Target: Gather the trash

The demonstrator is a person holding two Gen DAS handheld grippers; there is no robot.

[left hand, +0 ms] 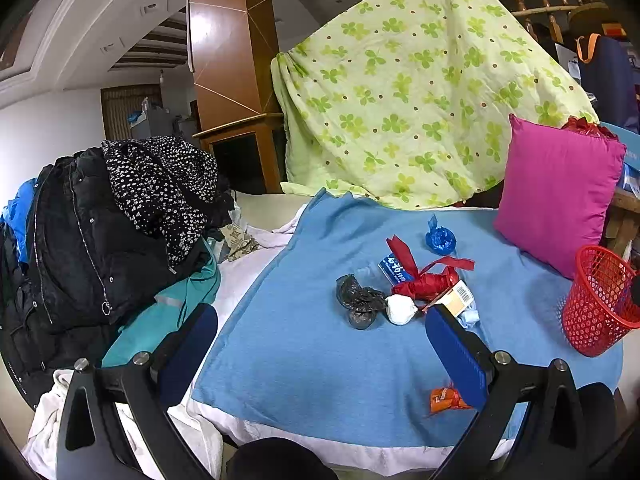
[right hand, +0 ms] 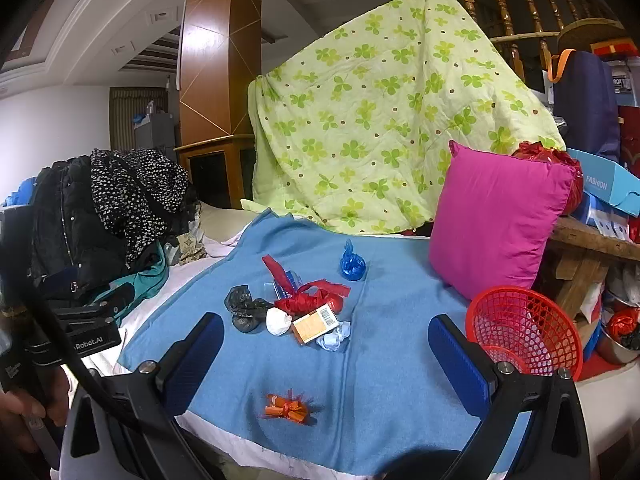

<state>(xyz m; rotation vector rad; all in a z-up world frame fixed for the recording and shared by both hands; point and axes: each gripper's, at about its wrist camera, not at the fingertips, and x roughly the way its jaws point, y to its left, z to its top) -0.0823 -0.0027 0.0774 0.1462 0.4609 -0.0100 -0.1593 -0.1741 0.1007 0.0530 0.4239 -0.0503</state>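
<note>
Trash lies in a cluster on the blue blanket (right hand: 380, 380): a black bag (right hand: 245, 312), a white wad (right hand: 278, 321), a red bag (right hand: 308, 300), a small barcoded box (right hand: 316, 323), a pale blue wad (right hand: 334, 338), and a blue bag (right hand: 353, 266) farther back. An orange wrapper (right hand: 288, 407) lies near the front edge. The cluster also shows in the left wrist view, with the black bag (left hand: 358, 300) at its left. A red mesh basket (right hand: 524, 330) stands at the right. My right gripper (right hand: 326, 354) is open and empty above the blanket. My left gripper (left hand: 322, 346) is open and empty.
A magenta pillow (right hand: 500, 216) leans behind the basket. A green clover quilt (right hand: 380, 112) hangs at the back. A pile of dark clothes (right hand: 108, 216) lies at the left. A wooden table (right hand: 592, 240) with boxes stands at the right.
</note>
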